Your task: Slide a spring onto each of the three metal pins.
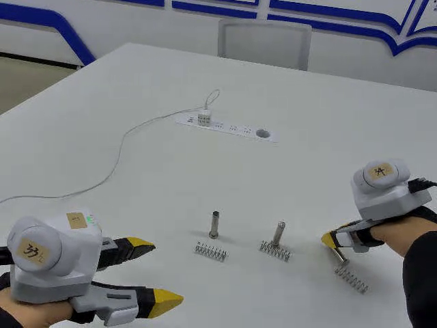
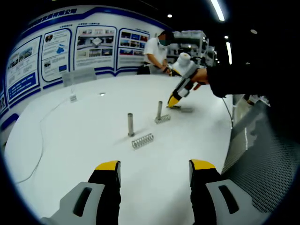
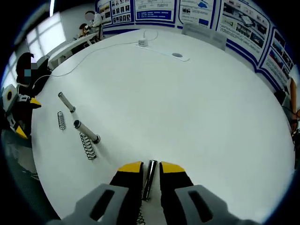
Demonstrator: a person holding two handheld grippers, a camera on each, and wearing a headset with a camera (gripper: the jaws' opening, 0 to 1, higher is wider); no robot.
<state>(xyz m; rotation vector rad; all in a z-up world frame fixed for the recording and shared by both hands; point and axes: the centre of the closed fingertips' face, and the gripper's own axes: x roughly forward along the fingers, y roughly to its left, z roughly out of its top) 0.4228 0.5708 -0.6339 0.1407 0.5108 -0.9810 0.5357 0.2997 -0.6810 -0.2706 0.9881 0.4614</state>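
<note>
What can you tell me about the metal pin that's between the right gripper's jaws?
The pin is a slim, shiny grey metal cylinder, plain along the length that shows. It sits between the yellow-tipped jaws of the right gripper, which are closed against its sides. In the head view it leans rather than standing upright, with its lower end down at the white table. A coiled wire spring lies on the table close beside it; whether the two touch is unclear.
</note>
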